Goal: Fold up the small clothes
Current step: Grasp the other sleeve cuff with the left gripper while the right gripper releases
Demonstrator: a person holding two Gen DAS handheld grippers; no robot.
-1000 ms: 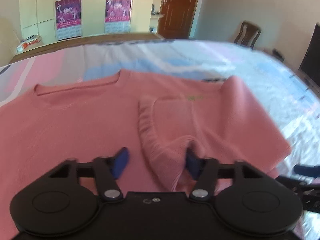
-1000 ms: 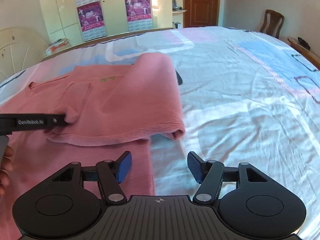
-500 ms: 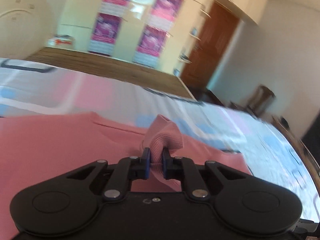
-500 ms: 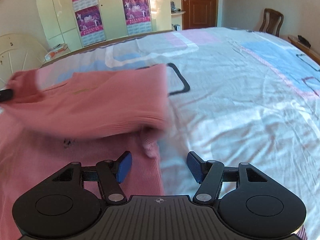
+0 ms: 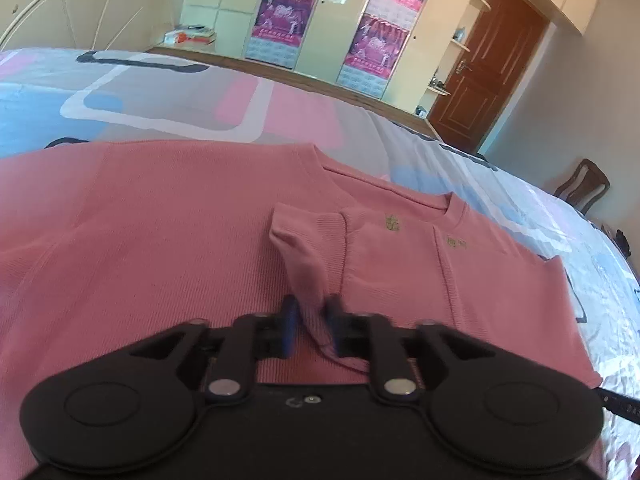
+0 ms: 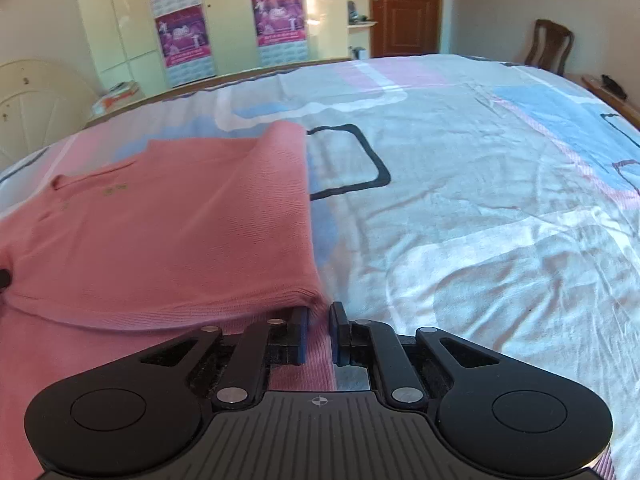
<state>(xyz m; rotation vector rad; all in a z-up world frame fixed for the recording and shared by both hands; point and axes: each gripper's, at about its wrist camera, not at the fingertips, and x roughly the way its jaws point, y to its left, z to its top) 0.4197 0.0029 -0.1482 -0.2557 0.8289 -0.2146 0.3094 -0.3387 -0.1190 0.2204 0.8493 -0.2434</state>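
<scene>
So the pink sweater (image 5: 168, 240) lies on the bed (image 6: 480, 208), one side folded over. Left gripper (image 5: 312, 330) jaws are opening around the cuff (image 5: 308, 248) (still between them). Right gripper (image 6: 318, 334) jaws are closing on the folded hem (image 6: 304, 304).

The ribbed knit sweater (image 5: 168, 240) is salmon pink with small yellow-green embroidered marks (image 5: 393, 222) near its neckline. The cotton bedsheet (image 6: 460, 200) shows pale blue, pink and white blocks with dark outlines. Both black plastic grippers carry blue pads (image 5: 289, 330). The cream wardrobe (image 6: 224, 12) bears magenta posters (image 6: 182, 36); the door (image 6: 404, 4) is brown wood.
</scene>
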